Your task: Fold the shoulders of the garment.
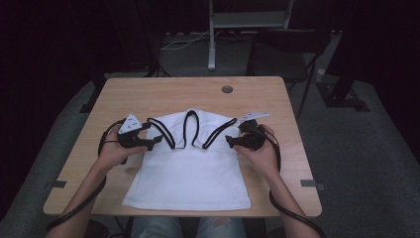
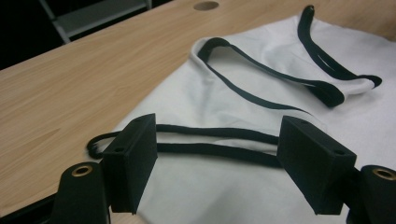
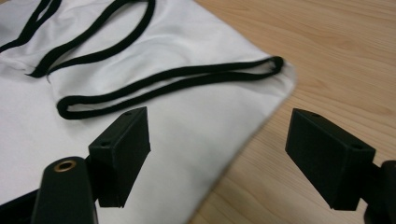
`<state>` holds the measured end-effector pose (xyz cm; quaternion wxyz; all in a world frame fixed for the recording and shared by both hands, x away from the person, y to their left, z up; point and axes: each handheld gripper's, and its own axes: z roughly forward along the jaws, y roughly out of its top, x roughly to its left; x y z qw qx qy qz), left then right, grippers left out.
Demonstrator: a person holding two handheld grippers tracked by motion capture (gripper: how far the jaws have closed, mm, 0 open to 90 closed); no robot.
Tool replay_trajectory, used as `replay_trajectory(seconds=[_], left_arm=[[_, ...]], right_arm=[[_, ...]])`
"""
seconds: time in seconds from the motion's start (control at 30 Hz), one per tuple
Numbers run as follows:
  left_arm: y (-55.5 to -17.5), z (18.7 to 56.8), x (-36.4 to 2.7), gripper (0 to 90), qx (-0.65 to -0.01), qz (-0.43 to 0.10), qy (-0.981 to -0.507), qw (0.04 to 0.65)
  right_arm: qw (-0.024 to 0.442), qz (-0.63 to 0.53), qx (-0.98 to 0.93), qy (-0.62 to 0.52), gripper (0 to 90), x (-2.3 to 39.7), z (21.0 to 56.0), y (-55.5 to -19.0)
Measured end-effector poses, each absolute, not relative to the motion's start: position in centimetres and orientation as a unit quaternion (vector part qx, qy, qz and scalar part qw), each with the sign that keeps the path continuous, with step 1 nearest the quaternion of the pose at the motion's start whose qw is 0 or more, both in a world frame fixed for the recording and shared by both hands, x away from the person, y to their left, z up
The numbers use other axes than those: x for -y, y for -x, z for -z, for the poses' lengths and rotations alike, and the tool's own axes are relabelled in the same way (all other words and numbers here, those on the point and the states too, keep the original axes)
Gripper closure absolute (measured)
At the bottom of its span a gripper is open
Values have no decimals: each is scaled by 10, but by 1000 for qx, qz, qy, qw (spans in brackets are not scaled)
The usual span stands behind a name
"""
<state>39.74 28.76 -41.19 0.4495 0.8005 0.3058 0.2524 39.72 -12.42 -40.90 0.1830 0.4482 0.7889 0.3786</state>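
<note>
Flanking the white shirt (image 1: 190,171), both grippers' jaws stand apart, empty; the high view adds the table's grommet (image 1: 227,89).

Black-trimmed white shirt (image 1: 190,168) flat on table

Dim room. Grey carpet floor (image 1: 356,148) around wooden tabletop (image 1: 198,91). Dark chair (image 1: 285,62) upper right; grey metal stand (image 1: 212,34) top centre.

White, black and pale wood

We see a plain white sleeveless cotton top (image 1: 190,171) with black-edged neck and armholes, on a light wood-grain worktop (image 1: 163,91) with a round grey grommet (image 1: 227,89); both black hand-held grippers (image 1: 146,139) (image 1: 236,138) carry grey plates, over grey carpet floor (image 1: 356,148).
</note>
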Motion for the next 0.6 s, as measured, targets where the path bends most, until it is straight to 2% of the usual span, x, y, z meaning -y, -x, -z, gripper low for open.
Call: replay_trajectory(seconds=[0.3, 0.6], left_arm=[[-390, 410, -307, 289, -325, -263, -787, 454], [-388, 410, -316, 288, -333, -267, -782, 454]], right_arm=[[192, -382, -770, -474, 201, 156, 411, -387], [194, -384, -763, -483, 200, 169, 414, -381]])
